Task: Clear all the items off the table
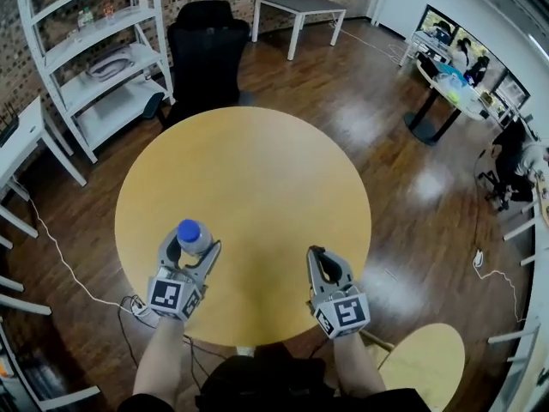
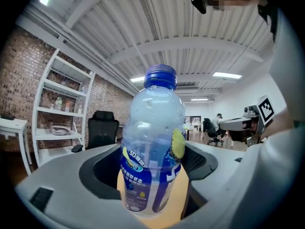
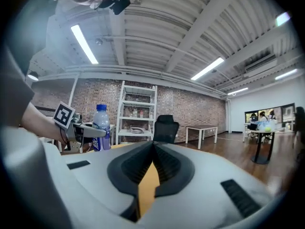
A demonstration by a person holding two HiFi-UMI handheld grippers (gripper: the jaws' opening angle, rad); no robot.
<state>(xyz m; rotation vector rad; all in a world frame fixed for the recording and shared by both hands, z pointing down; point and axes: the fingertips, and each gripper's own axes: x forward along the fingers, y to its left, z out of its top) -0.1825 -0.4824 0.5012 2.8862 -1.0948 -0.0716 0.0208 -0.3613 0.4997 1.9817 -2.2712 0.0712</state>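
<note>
Where we stand: at the near rim of a round wooden bench (image 1: 257, 170), looking steeply down on it.
Left gripper (image 1: 193, 249): held out level over the near left part of the bench, its marker cube toward our wrist.
Bottle (image 1: 190, 233): clear plastic with a blue cap and a blue label, droplets on the inside. It stands upright in the left gripper, just in from the near rim. We cannot tell whether its base touches the wood.
Left fingers (image 2: 102, 173): spread wide and pressed against the bottle's lower body, one on each side.
Right gripper (image 1: 317, 254): over the near right part of the bench, level with the left gripper and well apart from it.
Right fingers (image 3: 138, 166): pressed together with nothing between them. Only a sliver of bench wood shows below the seam.
Beyond the far rim: a black office chair (image 1: 206, 50) on the dark wood floor.
Far left: a white shelf unit (image 1: 94, 67) against a brick wall.
Farther back: a small white table (image 1: 300, 7).
Near right, on the floor: a round wooden stool (image 1: 425, 363).
</note>
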